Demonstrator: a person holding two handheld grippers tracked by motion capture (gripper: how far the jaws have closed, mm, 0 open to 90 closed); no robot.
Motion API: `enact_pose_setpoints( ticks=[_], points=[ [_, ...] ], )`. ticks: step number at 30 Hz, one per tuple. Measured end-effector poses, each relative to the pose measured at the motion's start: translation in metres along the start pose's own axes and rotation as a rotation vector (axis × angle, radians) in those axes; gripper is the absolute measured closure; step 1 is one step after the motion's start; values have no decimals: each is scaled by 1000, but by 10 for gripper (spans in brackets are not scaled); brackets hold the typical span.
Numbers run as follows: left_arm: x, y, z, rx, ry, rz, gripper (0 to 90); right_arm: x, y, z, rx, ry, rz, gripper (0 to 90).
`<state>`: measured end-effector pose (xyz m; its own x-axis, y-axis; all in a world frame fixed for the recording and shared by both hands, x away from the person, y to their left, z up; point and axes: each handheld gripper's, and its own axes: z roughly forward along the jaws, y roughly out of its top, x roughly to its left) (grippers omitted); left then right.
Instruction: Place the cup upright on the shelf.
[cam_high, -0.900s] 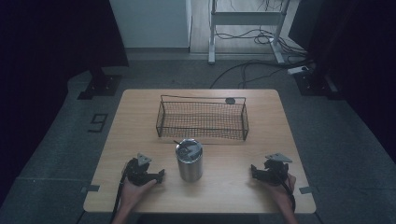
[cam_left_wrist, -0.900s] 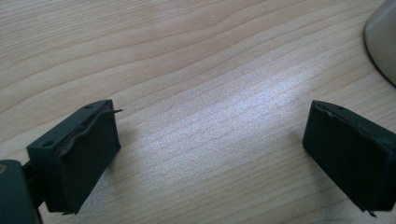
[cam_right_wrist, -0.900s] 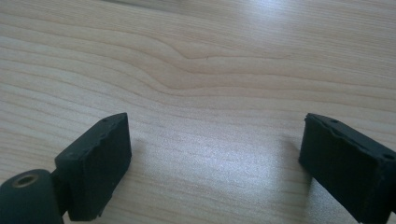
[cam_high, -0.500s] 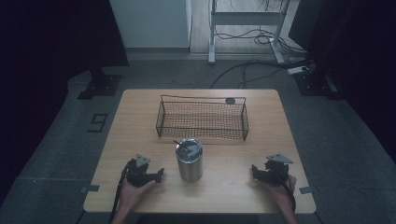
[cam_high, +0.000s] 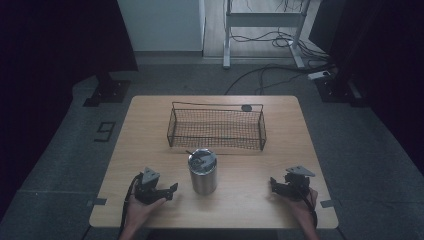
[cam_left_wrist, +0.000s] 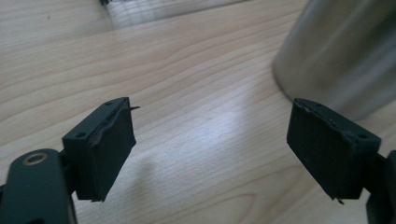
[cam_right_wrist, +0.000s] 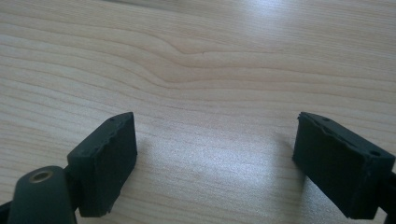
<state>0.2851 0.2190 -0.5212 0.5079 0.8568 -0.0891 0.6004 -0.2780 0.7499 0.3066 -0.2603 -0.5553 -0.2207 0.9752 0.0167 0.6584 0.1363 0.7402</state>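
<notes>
A wooden bench (cam_high: 150, 125) stands on a grey floor, and three things share its top; a steel canister (cam_high: 202, 171) stands upright a little toward 6 o'clock of the bench's middle, with something small and dark lying on its top, too small to name; a black wire basket (cam_high: 216, 126) sits beyond it toward 12 o'clock, just apart from the canister, its long side running from 9 to 3 o'clock; a small dark disc (cam_high: 246, 107) lies at the basket's far rim, toward 1 o'clock.

The left tool (cam_high: 169, 190) rests low on the bench at about 9 o'clock of the canister, near it but not touching, held by a hand that comes in from the near edge; in the left gripper view its jaws stand wide apart with bare wood between them, so it is released and grasps nothing; the canister's rounded wall rises blurred beyond its right jaw, toward 1 o'clock of that view, with a strip of wood between jaw and wall.

The right tool (cam_high: 274, 185) rests at about 3 o'clock of the canister, well apart from it, near the bench's right corner; in the right gripper view its jaws also stand wide apart over plain wood grain, released and empty.
</notes>
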Motion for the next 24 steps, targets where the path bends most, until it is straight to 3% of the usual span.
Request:
enact_pose_setpoints(
  ticks=[4,13,24],
  points=[
    [-2,2,-7,-24,-31,-8,146,0,0,0,0,0,0,132],
    [-12,8,-22,-58,-100,24,101,0,0,0,0,-4,0,133],
    [-30,13,-27,-75,-130,71,52,0,0,0,0,-4,0,134]
  ],
)
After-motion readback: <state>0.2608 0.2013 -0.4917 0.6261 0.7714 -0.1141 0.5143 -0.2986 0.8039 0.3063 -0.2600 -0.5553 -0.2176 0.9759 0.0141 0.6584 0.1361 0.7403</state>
